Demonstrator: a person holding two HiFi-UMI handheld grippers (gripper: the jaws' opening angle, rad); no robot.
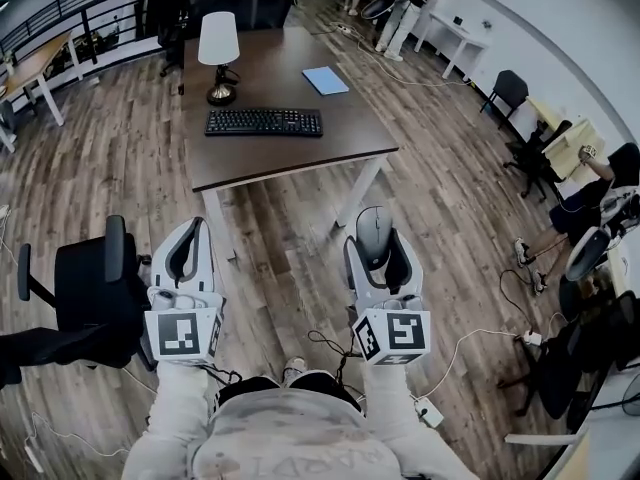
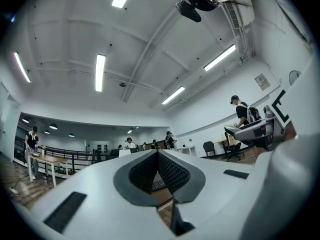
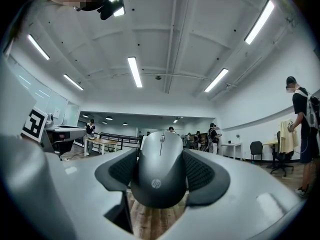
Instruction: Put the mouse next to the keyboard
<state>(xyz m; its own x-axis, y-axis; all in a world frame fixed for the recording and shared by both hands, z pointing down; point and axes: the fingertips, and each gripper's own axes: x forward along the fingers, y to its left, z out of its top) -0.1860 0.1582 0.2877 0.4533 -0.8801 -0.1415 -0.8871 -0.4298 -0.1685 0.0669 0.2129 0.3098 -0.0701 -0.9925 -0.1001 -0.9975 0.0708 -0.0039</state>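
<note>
Closest in, the right hand-held gripper (image 1: 377,246) is clamped on the grey mouse (image 1: 372,230); in the right gripper view the ribbed pads press both its sides and the wheel end points away from the camera; so the mouse is up in the air over the wooden floor (image 1: 290,230), just short of the table's near edge and well apart from the keyboard. The left hand-held gripper (image 1: 196,230) sits level with it on the other side; its jaws are closed tip to tip with nothing in them. A black office chair (image 1: 95,286) stands just left of that one. Further out is the dark table (image 1: 345,140); the black keyboard (image 1: 264,121) lies flat toward its near left part; behind it there's a lamp (image 1: 219,53) with a white shade, and a blue sheet (image 1: 325,80) off to the right of that. Way at the back, people are standing around by a white desk (image 1: 455,36).
</note>
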